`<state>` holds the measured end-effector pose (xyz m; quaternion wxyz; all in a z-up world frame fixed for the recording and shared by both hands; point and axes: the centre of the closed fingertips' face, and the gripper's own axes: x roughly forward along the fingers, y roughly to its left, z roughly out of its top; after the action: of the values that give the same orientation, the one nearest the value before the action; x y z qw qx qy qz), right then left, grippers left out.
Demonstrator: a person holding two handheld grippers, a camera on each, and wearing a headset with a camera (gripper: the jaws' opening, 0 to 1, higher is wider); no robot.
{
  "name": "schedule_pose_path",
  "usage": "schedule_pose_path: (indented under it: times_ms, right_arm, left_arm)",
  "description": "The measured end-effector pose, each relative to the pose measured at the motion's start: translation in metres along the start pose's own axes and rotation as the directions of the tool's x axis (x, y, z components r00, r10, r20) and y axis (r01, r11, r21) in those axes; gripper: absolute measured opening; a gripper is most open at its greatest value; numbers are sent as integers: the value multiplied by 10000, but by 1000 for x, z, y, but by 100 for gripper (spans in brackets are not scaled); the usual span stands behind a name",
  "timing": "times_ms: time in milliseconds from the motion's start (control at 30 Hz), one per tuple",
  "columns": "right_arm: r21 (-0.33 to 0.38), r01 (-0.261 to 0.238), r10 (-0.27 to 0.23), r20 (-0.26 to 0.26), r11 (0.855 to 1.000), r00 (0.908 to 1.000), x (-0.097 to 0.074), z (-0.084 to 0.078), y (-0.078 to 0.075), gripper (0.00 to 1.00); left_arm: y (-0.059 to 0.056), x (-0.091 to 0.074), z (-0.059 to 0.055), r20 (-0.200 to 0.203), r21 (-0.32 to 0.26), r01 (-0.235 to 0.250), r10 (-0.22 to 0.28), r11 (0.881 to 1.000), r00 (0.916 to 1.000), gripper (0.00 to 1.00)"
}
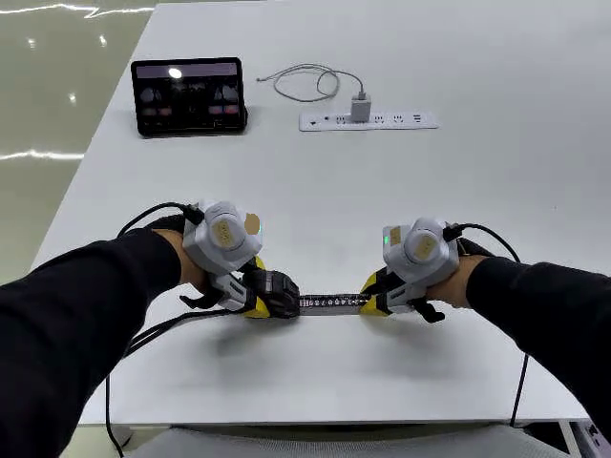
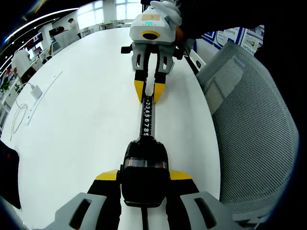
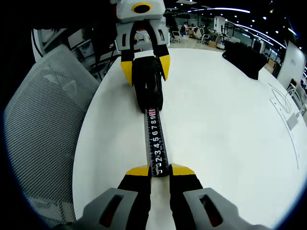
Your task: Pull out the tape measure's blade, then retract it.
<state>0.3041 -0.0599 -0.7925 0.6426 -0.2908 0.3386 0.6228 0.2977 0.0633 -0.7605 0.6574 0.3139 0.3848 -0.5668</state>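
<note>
The black tape measure case rests on the white table near its front edge, and my left gripper is shut on it. In the left gripper view the case sits between the yellow-tipped jaws. A short length of numbered blade runs from the case to my right gripper, which is shut on the blade's end. In the right gripper view the blade stretches from my jaws to the case. The right gripper faces me in the left gripper view; the left gripper faces me in the right gripper view.
A tablet stands at the back left of the table. A white power strip with a charger and coiled cable lies behind the centre. A grey mesh chair is at the near table edge.
</note>
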Motion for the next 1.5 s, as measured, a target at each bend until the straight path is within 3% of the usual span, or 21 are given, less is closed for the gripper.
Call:
schedule_pose_path:
  times_ms: [1500]
  right_arm:
    - [95,126,-125,-90,9999,9999,-17,-25,-5,9]
  left_arm:
    - [1,2,-1,-93,-65,-18,18,10000,10000,32]
